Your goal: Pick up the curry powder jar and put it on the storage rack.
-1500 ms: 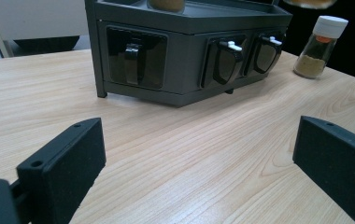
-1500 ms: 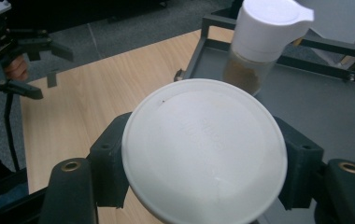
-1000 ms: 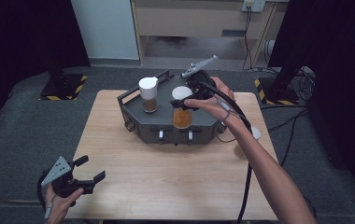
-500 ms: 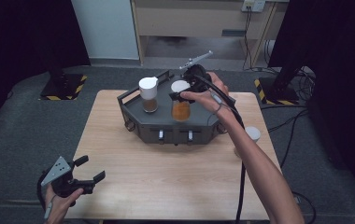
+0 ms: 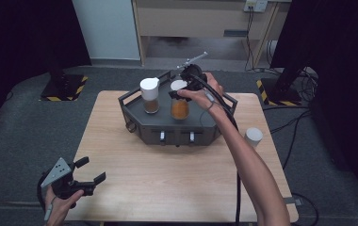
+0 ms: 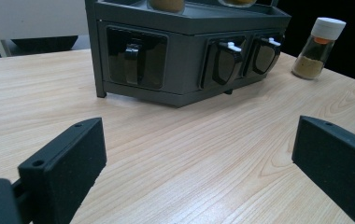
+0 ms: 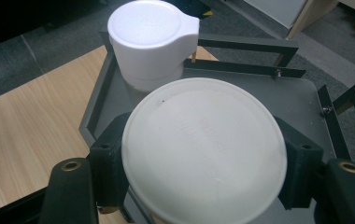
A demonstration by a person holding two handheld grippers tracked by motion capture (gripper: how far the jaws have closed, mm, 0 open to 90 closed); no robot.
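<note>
2 jars on rack: 1 standing free, 1 orange jar clamped by right gripper. Third jar left on table. Left gripper idle, jaws wide.

From my left gripper I look along its two black jaws, spread wide over bare wood with nothing between them. Ahead on the desk stands the dark grey rack, its front drawers facing me. Near the desk's right edge, apart from the rack, a white-capped spice jar stands upright.
</note>
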